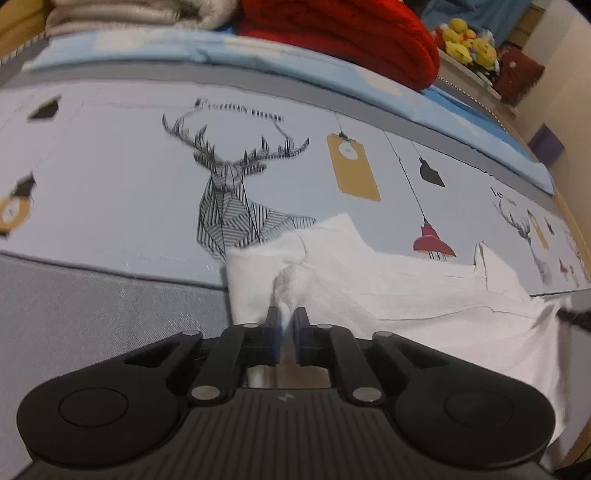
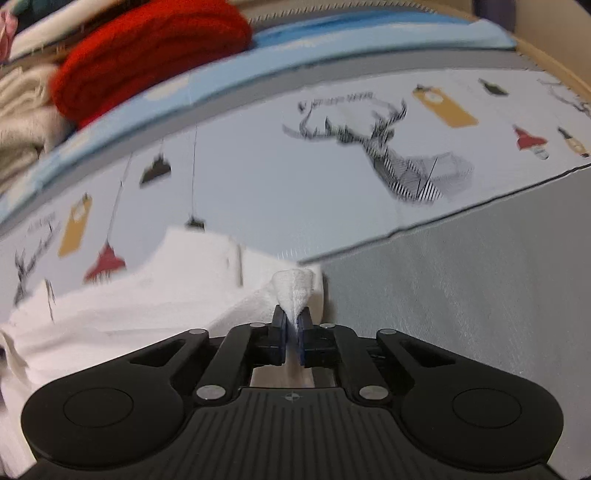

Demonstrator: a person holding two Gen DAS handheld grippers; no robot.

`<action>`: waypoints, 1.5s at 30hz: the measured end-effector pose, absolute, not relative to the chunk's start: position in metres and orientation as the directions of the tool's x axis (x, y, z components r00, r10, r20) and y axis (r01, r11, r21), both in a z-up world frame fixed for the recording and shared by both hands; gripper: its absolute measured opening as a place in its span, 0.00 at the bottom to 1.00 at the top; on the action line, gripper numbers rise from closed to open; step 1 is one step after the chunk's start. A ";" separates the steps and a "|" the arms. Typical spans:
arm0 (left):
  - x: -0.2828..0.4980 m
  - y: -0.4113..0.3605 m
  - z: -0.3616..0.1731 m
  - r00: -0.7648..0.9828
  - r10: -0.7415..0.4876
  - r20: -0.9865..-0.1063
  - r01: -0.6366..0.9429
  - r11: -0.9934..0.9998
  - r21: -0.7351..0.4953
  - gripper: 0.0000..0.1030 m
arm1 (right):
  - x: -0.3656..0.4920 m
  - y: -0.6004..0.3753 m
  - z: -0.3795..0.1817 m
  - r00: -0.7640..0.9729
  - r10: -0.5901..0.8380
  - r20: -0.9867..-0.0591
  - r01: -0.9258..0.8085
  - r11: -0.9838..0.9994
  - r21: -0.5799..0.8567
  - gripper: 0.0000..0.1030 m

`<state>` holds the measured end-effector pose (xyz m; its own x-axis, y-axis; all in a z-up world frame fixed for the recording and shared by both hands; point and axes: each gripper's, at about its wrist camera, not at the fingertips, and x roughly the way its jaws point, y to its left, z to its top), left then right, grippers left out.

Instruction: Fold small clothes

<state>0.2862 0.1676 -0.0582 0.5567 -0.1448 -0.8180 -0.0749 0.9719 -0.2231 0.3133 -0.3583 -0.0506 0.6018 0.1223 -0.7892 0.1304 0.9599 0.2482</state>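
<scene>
A small white garment [image 1: 388,291] lies spread on a bed sheet printed with deer and lamps. My left gripper [image 1: 286,314] is shut on a bunched pinch of the white garment at its left corner, and the cloth puffs up just beyond the fingertips. In the right wrist view the same white garment [image 2: 140,299] stretches off to the left. There my right gripper [image 2: 293,317] is shut on a bunched fold at the garment's right corner. The other gripper shows as a dark tip [image 1: 576,319] at the right edge of the left wrist view.
The printed sheet [image 1: 129,177] has a grey band [image 2: 461,277] along the near side. At the back lie a red knitted blanket [image 1: 362,40], a cream blanket [image 1: 147,13] and a blue pillow [image 1: 184,51]. Yellow plush toys [image 1: 465,40] sit on a shelf beyond.
</scene>
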 end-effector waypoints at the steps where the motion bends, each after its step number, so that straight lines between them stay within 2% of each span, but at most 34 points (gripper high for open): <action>1: 0.285 0.170 -0.052 0.580 -0.133 -0.804 -0.071 0.974 -0.213 0.06 | 0.312 -0.359 -0.044 0.629 0.123 -0.767 0.134 0.955 0.263 0.03; 7: 0.280 0.193 -0.020 0.741 -0.063 -0.668 -0.133 0.962 -0.238 0.06 | 0.311 -0.358 -0.013 0.803 0.116 -0.585 0.106 0.938 0.330 0.04; 8: 0.281 0.194 -0.020 0.751 -0.048 -0.658 -0.146 0.961 -0.236 0.11 | 0.314 -0.357 -0.012 0.813 0.102 -0.573 0.116 0.937 0.330 0.05; 9: 0.284 0.193 -0.020 0.754 -0.018 -0.657 -0.166 0.962 -0.217 0.12 | 0.318 -0.356 -0.013 0.813 0.078 -0.577 0.138 0.937 0.321 0.12; 10: 0.286 0.193 -0.022 0.748 0.004 -0.664 -0.177 0.965 -0.194 0.22 | 0.323 -0.355 -0.016 0.800 0.048 -0.598 0.170 0.938 0.303 0.26; 11: 0.289 0.194 -0.024 0.733 -0.003 -0.681 -0.174 0.966 -0.192 0.33 | 0.327 -0.355 -0.022 0.774 0.034 -0.633 0.194 0.938 0.288 0.35; 12: 0.290 0.196 -0.027 0.715 -0.021 -0.699 -0.177 0.962 -0.210 0.36 | 0.328 -0.356 -0.029 0.745 0.044 -0.665 0.202 0.936 0.288 0.37; 17: 0.286 0.212 -0.046 0.589 -0.140 -0.796 -0.212 0.924 -0.319 0.37 | 0.323 -0.359 -0.047 0.636 0.108 -0.764 0.172 0.946 0.276 0.37; 21: 0.273 0.217 -0.061 0.499 -0.269 -0.824 -0.185 0.896 -0.404 0.37 | 0.311 -0.357 -0.064 0.515 0.138 -0.846 0.113 0.967 0.226 0.37; 28: 0.239 0.199 -0.067 0.391 -0.346 -0.853 -0.055 0.917 -0.396 0.37 | 0.271 -0.358 -0.068 0.424 0.195 -0.885 0.037 0.972 0.232 0.36; 36: 0.199 0.188 -0.070 0.323 -0.356 -0.877 0.063 0.933 -0.355 0.32 | 0.231 -0.355 -0.074 0.329 0.227 -0.916 0.007 0.970 0.243 0.37; 37: 0.194 0.187 -0.072 0.311 -0.352 -0.883 0.074 0.935 -0.347 0.27 | 0.228 -0.353 -0.076 0.319 0.219 -0.922 -0.005 0.973 0.229 0.34; 38: 0.190 0.186 -0.074 0.301 -0.344 -0.890 0.085 0.939 -0.334 0.15 | 0.225 -0.351 -0.076 0.313 0.208 -0.927 -0.014 0.977 0.214 0.30; 39: 0.186 0.186 -0.075 0.299 -0.328 -0.896 0.091 0.945 -0.315 0.06 | 0.221 -0.351 -0.076 0.316 0.201 -0.927 -0.018 0.978 0.206 0.08; 40: 0.182 0.189 -0.073 0.309 -0.318 -0.896 0.086 0.948 -0.306 0.04 | 0.219 -0.353 -0.072 0.333 0.201 -0.921 -0.011 0.978 0.210 0.04; 43: 0.171 0.206 -0.056 0.379 -0.390 -0.839 0.050 0.914 -0.402 0.03 | 0.211 -0.373 -0.047 0.461 0.231 -0.857 0.084 0.950 0.301 0.03; 45: 0.165 0.205 -0.060 0.342 -0.401 -0.850 0.066 0.913 -0.404 0.03 | 0.205 -0.384 -0.040 0.493 0.228 -0.840 0.137 0.932 0.334 0.03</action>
<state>0.1650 0.2048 -0.0596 0.3422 -0.4005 -0.8500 0.0655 0.9126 -0.4036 0.2050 -0.3841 -0.0395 0.4928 0.2283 -0.8396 0.1374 0.9324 0.3342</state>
